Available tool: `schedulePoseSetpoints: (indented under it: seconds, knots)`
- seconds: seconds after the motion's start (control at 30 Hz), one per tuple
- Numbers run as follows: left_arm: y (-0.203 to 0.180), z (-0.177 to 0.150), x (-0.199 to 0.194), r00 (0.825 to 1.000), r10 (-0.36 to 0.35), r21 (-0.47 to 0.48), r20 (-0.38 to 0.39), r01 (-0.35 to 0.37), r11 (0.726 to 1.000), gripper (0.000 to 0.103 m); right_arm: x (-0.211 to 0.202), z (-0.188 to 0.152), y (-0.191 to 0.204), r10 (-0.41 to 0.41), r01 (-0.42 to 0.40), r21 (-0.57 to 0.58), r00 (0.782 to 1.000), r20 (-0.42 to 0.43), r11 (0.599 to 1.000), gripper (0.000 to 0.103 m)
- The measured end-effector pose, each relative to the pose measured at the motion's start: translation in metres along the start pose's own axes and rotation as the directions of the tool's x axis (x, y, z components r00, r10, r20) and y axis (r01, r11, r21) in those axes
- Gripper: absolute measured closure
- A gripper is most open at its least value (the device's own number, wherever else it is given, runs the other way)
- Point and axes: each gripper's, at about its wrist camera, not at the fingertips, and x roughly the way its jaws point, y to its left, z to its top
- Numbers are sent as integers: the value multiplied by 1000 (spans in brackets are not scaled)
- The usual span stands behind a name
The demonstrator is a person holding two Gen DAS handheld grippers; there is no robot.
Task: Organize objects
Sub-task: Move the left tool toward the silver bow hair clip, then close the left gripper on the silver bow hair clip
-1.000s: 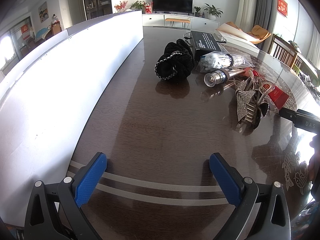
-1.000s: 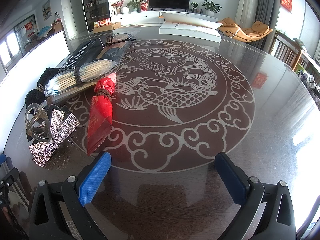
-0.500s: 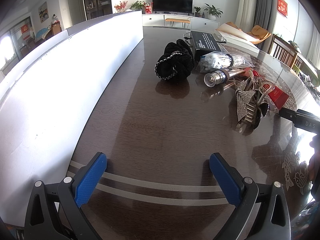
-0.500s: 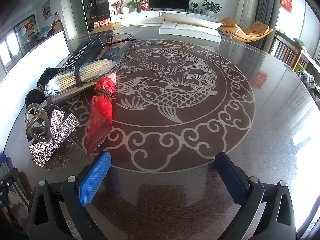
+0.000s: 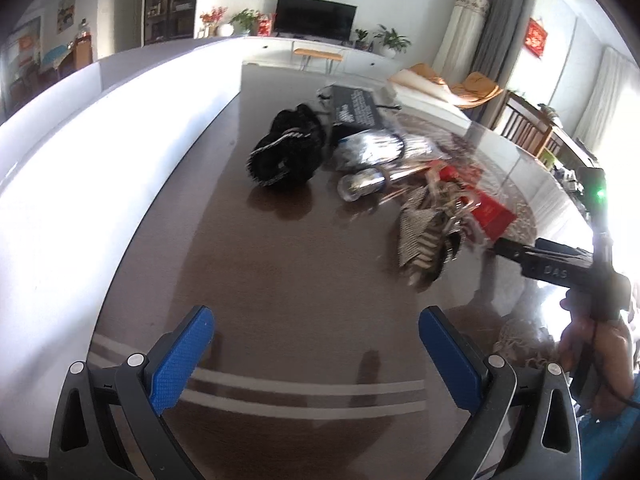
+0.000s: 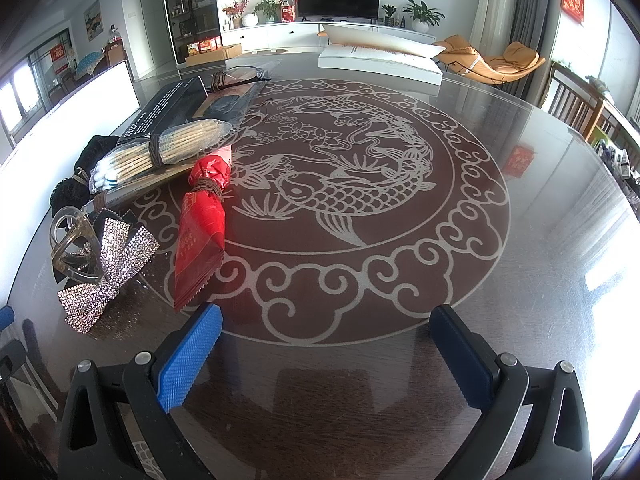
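A pile of small items lies on the dark glass table [image 6: 540, 240]: a black scrunchie [image 5: 286, 156], a bag of cotton swabs [image 6: 160, 156], a red packet [image 6: 202, 224], a rhinestone bow [image 6: 106, 268], a clear hair claw [image 6: 70, 240] and a black box [image 6: 168, 106]. The left wrist view blurs the bow [image 5: 420, 240] and red packet [image 5: 490, 214]. My left gripper [image 5: 316, 354] is open over bare table, well short of the pile. My right gripper [image 6: 326, 354] is open too, with the red packet just ahead of its left finger.
A long white panel [image 5: 100, 152] runs along the left of the table. A white flat box [image 6: 380, 60] lies at the far edge. The right gripper's body and a hand [image 5: 580, 292] show at right in the left wrist view. Chairs stand at the right.
The left wrist view has shifted and gone blurry; the pile sits slightly lower and the right gripper's body shows more. The right wrist view is unchanged.
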Motion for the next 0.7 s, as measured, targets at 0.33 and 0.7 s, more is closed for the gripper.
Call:
schedulePoseSetpoints:
  seconds: [0.33,0.7]
  knots:
    - [-73,74,74,995,-56,146,-87,68,987,5,0,0,0,0,0,0,1000,0,1000,0]
    - [-40,33,43,999,-12,94,-47,16,995,51,0,0,0,0,0,0,1000,0,1000,0]
